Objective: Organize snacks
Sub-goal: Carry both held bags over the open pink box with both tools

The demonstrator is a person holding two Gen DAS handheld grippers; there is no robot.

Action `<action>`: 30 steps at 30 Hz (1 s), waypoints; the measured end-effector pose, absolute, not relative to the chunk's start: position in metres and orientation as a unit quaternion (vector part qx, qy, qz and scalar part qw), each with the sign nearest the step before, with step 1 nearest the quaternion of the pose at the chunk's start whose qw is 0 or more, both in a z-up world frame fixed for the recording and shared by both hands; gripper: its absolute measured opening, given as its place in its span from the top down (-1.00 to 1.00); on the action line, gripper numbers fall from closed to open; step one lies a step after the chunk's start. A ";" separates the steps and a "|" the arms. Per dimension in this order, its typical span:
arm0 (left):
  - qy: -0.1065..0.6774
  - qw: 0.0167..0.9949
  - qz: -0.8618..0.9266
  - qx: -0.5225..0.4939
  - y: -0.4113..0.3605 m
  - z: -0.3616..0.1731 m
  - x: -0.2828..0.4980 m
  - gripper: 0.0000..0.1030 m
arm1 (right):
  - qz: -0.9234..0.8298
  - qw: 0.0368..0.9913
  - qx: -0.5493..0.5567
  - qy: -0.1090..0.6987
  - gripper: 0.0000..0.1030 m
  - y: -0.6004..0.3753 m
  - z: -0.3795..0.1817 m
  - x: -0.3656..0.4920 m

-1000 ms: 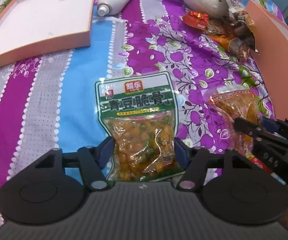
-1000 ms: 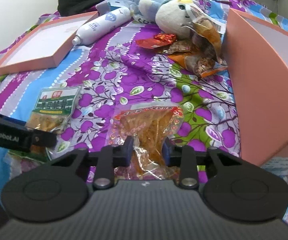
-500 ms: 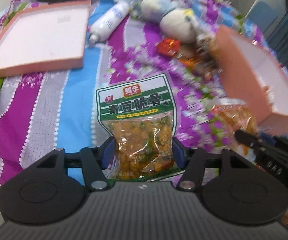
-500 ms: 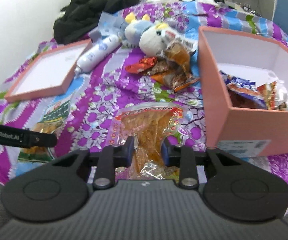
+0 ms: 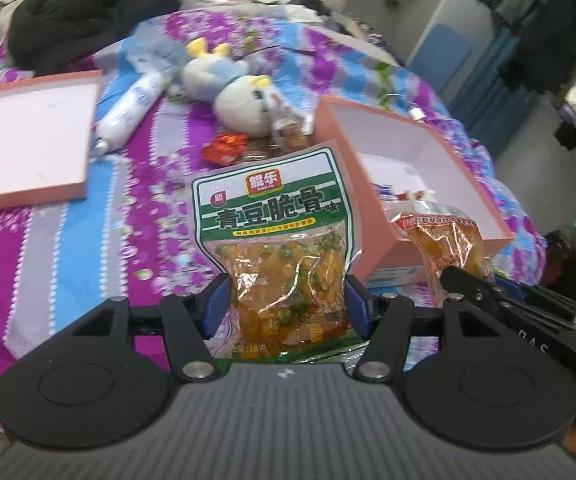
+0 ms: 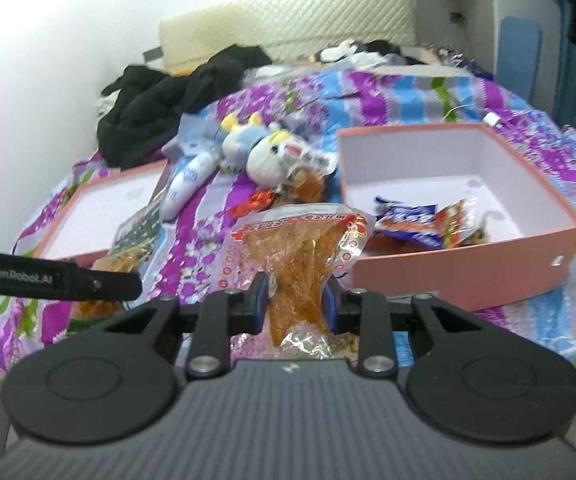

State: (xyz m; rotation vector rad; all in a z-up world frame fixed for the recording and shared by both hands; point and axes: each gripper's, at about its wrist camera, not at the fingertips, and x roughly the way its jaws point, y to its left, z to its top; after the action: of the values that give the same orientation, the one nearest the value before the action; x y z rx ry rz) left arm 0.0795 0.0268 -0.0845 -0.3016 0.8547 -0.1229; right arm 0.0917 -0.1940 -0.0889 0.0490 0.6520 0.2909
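Snack packets that lay on the bed a second ago now hang lifted beside the pink box (image 6: 459, 268): left gripper (image 5: 286, 306) fingers clamp the green pea packet (image 5: 276, 232), right gripper (image 6: 293, 300) fingers pinch the orange packet (image 6: 299, 256), both ready to drop inside.

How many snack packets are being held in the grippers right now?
2. The green packet is clamped in the left gripper, and the orange packet is clamped in the right gripper. Both are in front of the pink box.
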 end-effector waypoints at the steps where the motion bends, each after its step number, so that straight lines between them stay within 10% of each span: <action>1: 0.411 0.898 -0.067 -0.144 0.021 -0.082 0.079 -0.26 | 0.139 0.938 0.026 0.317 0.39 -0.199 -0.087 0.089; 30: 0.411 0.892 -0.169 -0.079 -0.099 -0.078 0.190 -0.27 | 0.058 0.945 0.051 0.319 0.39 -0.295 -0.086 0.152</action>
State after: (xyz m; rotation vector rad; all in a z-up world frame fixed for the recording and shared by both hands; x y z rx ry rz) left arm 0.1900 -0.0986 -0.0776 -0.1639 0.8521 -0.3513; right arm 0.1520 -0.2954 -0.0864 0.1049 0.6498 0.1189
